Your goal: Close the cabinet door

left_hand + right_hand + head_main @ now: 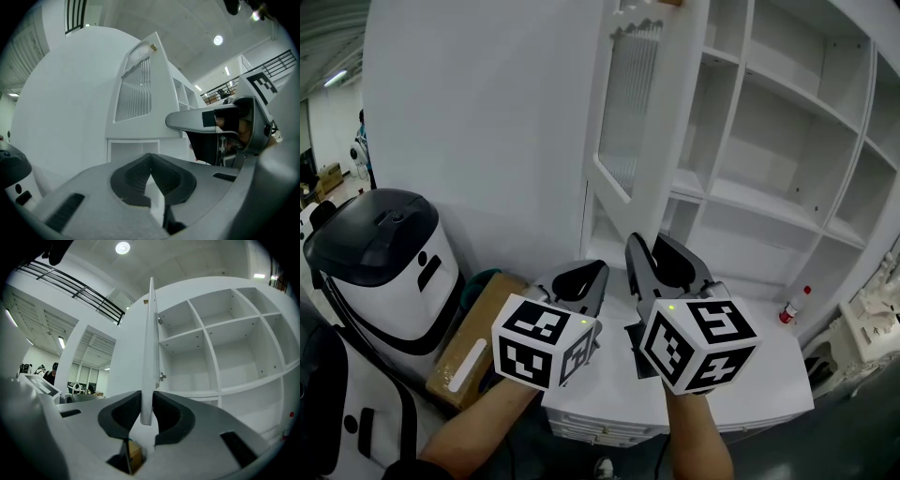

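Right gripper view: door (150,343) stood edge-on between the jaws of the right gripper (146,408), jaws narrowed onto its lower free edge, pads apparently touching both faces. Head view confirmed the door (623,112) wide open, projecting from the cabinet (712,141) toward the person, with the right gripper (661,258) at its bottom corner. Judgement: grip made, closing swing not begun; whole swing back to the cabinet front was left. Left gripper (151,164) had its jaws together on nothing, and sat just beside the right one, on the door's outer side (586,279). Shelves (769,122) were bare. Bottle (792,307) stood on the ledge (769,366) to the right, well apart from the door. Box (473,347) and a white machine (384,262) were at the left, below the door. Nothing seen in the door's path; the left gripper was the nearest thing to it.
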`<state>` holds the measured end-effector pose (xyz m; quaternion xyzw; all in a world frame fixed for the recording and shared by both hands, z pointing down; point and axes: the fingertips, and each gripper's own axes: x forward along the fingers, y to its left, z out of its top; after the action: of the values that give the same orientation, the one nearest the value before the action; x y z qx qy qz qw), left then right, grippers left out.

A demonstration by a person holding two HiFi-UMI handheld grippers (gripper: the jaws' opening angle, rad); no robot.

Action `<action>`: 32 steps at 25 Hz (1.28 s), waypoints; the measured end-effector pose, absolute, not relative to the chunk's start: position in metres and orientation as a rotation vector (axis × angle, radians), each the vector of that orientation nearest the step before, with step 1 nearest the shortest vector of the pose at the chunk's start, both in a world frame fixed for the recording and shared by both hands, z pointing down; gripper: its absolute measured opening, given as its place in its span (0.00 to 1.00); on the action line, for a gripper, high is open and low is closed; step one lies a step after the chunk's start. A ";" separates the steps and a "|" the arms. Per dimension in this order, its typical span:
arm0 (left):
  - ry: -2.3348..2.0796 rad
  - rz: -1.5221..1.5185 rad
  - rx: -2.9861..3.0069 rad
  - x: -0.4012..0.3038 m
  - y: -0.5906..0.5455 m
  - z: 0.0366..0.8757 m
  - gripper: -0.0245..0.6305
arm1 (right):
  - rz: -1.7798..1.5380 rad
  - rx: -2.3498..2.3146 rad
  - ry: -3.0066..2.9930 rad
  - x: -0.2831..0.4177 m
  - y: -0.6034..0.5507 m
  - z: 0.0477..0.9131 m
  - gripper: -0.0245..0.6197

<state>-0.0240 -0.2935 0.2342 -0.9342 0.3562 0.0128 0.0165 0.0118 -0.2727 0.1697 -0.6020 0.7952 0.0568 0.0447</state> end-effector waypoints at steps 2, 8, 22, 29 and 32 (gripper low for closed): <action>1.109 0.039 -2.902 -0.016 -0.295 0.233 0.05 | 0.172 -1.834 2.435 0.020 -0.273 0.169 0.17; 1.103 0.035 -2.898 0.009 -0.300 0.229 0.06 | 0.154 -1.821 2.453 0.046 -0.279 0.169 0.16; 1.085 0.008 -2.879 0.076 -0.318 0.223 0.06 | 0.098 -1.748 2.506 0.112 -0.304 0.169 0.17; 1.101 0.008 -2.854 0.098 -0.327 0.216 0.06 | 0.081 -1.693 2.563 0.135 -0.318 0.169 0.17; 1.110 0.008 -2.842 0.105 -0.332 0.215 0.05 | 0.079 -1.680 2.579 0.143 -0.323 0.169 0.18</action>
<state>0.1054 -0.3316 0.2149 -0.9305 0.3635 0.0026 0.0451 0.1430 -0.3234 0.1687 -0.5454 0.8372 0.0256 0.0316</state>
